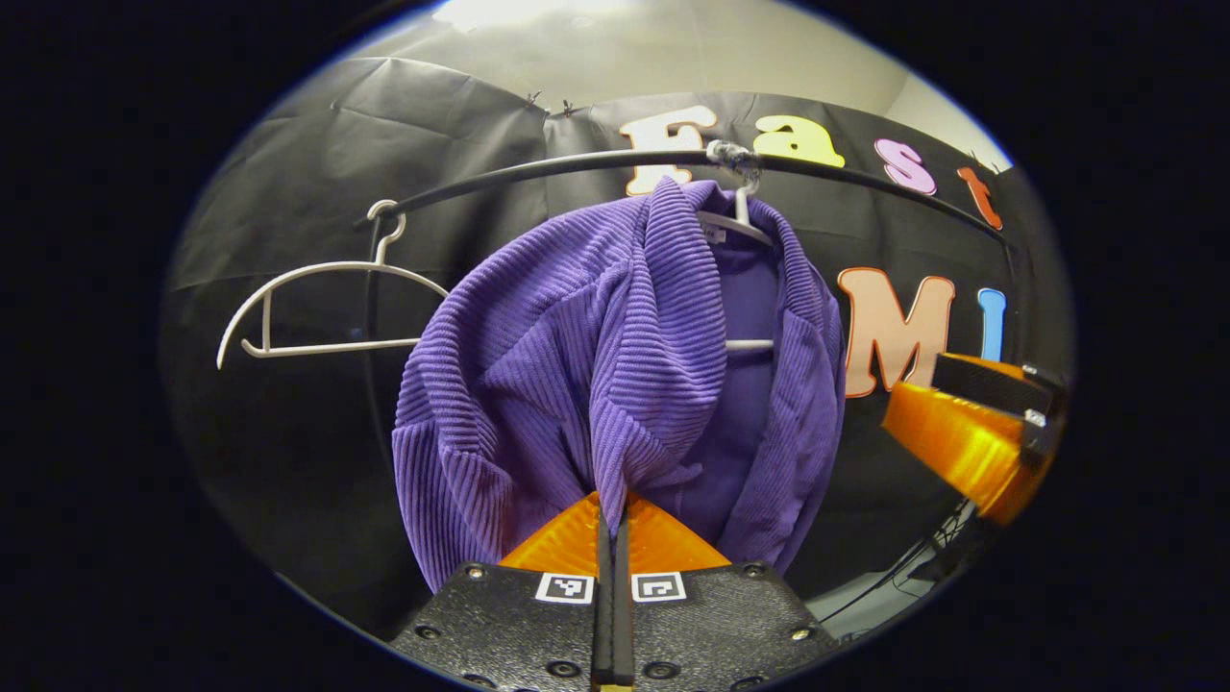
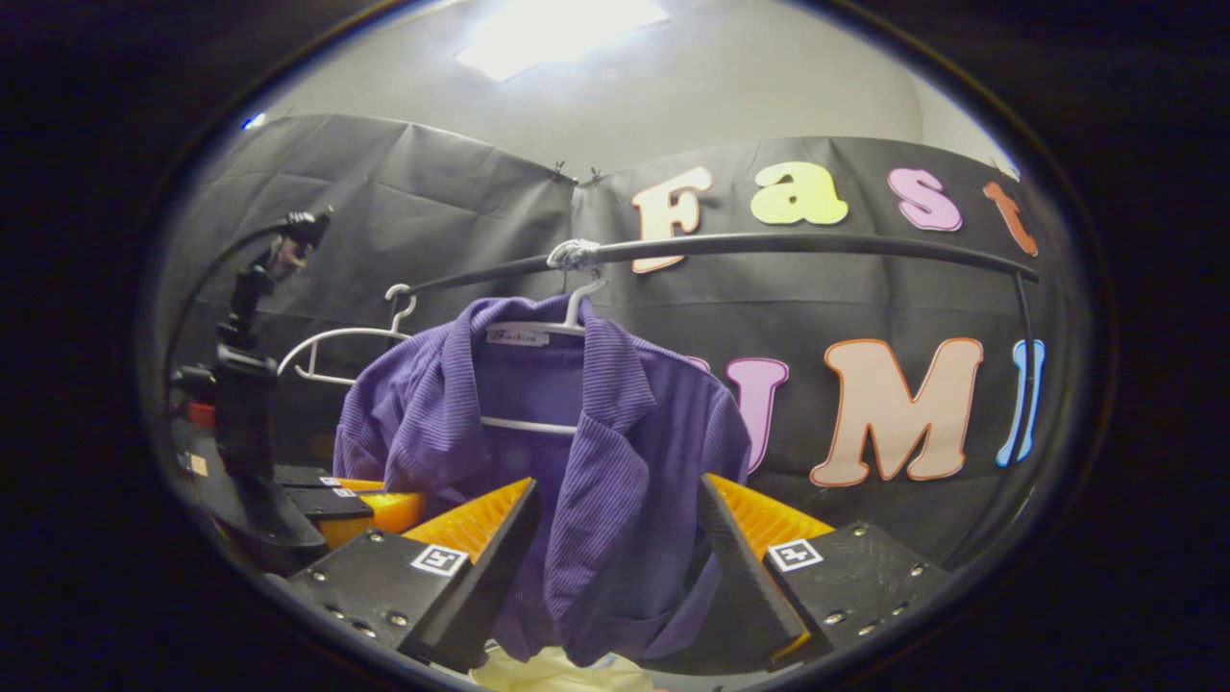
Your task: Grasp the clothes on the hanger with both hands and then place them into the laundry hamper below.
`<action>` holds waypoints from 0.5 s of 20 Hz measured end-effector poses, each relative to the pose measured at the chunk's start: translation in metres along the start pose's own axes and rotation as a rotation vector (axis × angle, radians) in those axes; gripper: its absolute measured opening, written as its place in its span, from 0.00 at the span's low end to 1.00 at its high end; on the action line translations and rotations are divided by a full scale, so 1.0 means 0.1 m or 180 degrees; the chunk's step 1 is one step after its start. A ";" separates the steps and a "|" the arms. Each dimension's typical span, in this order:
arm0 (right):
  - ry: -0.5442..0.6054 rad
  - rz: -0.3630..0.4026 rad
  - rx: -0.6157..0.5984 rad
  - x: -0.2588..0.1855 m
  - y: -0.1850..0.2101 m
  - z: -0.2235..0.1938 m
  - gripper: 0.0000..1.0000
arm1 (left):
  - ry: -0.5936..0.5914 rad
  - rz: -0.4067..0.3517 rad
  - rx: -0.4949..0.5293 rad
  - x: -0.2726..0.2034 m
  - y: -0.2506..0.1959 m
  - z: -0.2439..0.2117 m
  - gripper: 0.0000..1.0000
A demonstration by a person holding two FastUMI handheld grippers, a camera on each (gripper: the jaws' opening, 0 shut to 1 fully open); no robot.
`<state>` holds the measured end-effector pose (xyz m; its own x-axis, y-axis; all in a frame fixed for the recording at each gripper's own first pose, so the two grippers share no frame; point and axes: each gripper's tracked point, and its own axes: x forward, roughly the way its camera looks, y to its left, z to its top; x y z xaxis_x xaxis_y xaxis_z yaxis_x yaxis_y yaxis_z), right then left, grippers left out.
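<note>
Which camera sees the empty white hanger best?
The left gripper view: the empty white plastic hanger hangs in full on the black rail. In the right gripper view it is smaller, partly behind the purple ribbed jacket.

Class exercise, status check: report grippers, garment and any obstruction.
Left gripper shut on purple ribbed cardigan. Right gripper open, fingers either side of its front. Cardigan on white hanger on rail. Empty hanger hangs beside.

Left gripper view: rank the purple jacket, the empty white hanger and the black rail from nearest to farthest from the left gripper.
1. Purple jacket: dead ahead, its front fold pinched at the left gripper.
2. Empty white hanger: up and to the left, clearly farther back.
3. Black rail: overhead, where that hanger hooks on; too close to the hanger to rank firmly.
</note>
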<state>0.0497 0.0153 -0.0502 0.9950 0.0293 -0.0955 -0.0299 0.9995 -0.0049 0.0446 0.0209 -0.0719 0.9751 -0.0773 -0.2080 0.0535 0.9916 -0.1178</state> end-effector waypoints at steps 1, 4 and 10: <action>0.0027 0.0013 0.0018 0.05 0.01 -0.03 0.98 | -0.0026 -0.0019 -0.0009 -0.04 0.00 0.04 0.00; 0.0077 0.0046 0.0075 0.23 0.10 -0.14 0.98 | -0.0077 -0.0046 -0.0071 -0.15 0.05 0.15 0.00; 0.0087 0.0090 0.0158 0.60 0.22 -0.28 0.98 | -0.0241 0.0006 -0.0060 -0.36 0.18 0.47 0.00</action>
<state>0.1058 0.0392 -0.0834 0.9908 0.0581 -0.1220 -0.0526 0.9975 0.0477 0.0209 0.0462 -0.0206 0.9887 -0.0668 -0.1343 0.0484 0.9896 -0.1358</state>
